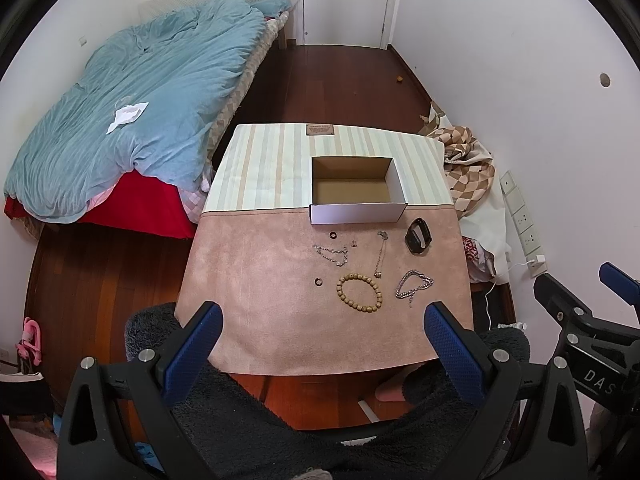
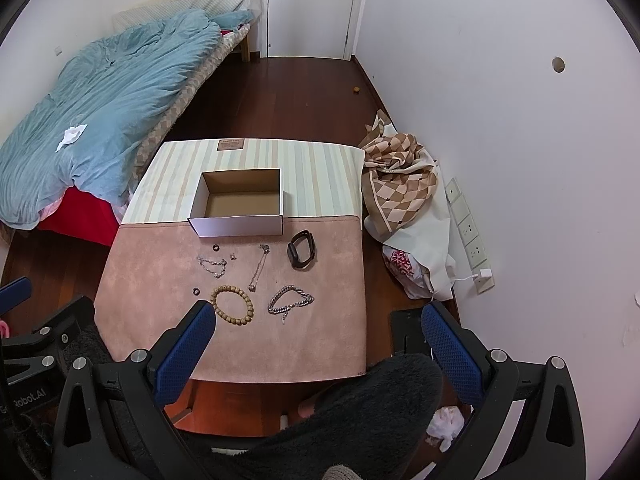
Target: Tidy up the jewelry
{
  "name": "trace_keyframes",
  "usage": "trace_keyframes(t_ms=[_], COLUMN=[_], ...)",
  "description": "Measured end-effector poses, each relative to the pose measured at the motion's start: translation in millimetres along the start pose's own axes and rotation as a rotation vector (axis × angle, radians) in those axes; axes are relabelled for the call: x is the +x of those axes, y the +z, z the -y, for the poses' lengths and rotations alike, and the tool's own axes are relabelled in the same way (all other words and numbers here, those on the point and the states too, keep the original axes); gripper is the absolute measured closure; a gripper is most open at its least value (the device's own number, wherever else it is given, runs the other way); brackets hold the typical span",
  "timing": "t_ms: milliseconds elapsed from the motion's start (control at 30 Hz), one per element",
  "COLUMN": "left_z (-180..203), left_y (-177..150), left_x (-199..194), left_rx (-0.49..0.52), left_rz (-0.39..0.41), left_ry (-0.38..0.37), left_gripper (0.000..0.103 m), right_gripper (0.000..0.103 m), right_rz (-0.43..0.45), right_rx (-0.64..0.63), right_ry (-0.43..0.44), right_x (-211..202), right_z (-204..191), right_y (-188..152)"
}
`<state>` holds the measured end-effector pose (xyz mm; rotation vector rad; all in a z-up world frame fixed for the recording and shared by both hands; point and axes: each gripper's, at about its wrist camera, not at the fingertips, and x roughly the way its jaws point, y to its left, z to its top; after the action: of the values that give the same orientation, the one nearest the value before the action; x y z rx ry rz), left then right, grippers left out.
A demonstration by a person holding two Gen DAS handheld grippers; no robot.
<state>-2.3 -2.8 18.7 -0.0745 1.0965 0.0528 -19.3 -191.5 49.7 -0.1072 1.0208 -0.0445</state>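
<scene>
An open, empty white cardboard box (image 1: pixel 356 213) (image 2: pixel 240 226) stands mid-table. In front of it on the pink mat lie a wooden bead bracelet (image 1: pixel 359 293) (image 2: pixel 232 305), a chunky silver chain bracelet (image 1: pixel 414 284) (image 2: pixel 291 300), a thin silver necklace (image 1: pixel 380 254) (image 2: pixel 258 268), a thin silver bracelet (image 1: pixel 333 254) (image 2: pixel 213 266), a black wristband (image 1: pixel 418 236) (image 2: pixel 302 249) and two small dark rings (image 1: pixel 333 235) (image 1: pixel 318 281). My left gripper (image 1: pixel 322 316) is open and empty above the table's near edge. My right gripper (image 2: pixel 318 318) is open and empty, near the table's front right.
A bed with a blue duvet (image 1: pixel 132 112) stands left of the table. A checked cloth heap (image 2: pixel 400 176) and a bag lie on the floor at the right by wall sockets (image 2: pixel 470 236). A closed door (image 2: pixel 312 4) is at the far end. Dark fuzzy fabric (image 2: pixel 352 412) lies under the grippers.
</scene>
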Motion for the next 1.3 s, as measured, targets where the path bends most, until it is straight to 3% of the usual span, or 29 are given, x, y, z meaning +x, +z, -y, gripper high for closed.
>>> trace_keyframes(t_ms=[300, 500, 567, 700, 833, 1000, 1133, 1167, 1200, 1300], left_z=[0, 3, 6, 9, 13, 17, 22, 23, 25, 30], left_y=[6, 19, 22, 16, 7, -8, -16, -17, -18, -22], left_x=[10, 62, 92, 152, 207, 262, 288, 292, 294, 302], left_rx=[-0.004, 0.006, 0.017, 0.021, -0.017, -0.057, -0.077, -0.074, -0.067, -0.040], left_rz=[0.015, 0.001, -0.043, -0.159, -0.282, -0.398, -0.445, -0.449, -0.454, -0.477], left_ry=[0.029, 0.070, 0.074, 0.058, 0.010, -0.038, -0.047, -0.042, -0.037, -0.025], left_gripper=[0.000, 0.000, 0.001, 0.001, 0.002, 0.019, 0.020, 0.024, 0.034, 0.048], right_gripper=[0.000, 0.000, 0.000, 0.019, 0.026, 0.027, 0.027, 0.028, 0.031, 0.037], right_rz=[0.013, -0.052, -0.092, -0.205, -0.292, -0.361, -0.391, -0.398, -0.406, -0.417], right_rx=[0.047, 0.145, 0.166, 0.184, 0.206, 0.213, 0.211, 0.208, 0.207, 0.202], right_ry=[-0.012, -0.026, -0.008, 0.033, 0.070, 0.083, 0.077, 0.073, 0.073, 0.074], right_x=[12, 81, 114, 188, 250, 304, 327, 332, 336, 343], right_z=[10, 39, 44, 44, 37, 25, 17, 16, 14, 13], right_y=[5, 11, 8, -4, -21, -35, -42, -44, -44, -47])
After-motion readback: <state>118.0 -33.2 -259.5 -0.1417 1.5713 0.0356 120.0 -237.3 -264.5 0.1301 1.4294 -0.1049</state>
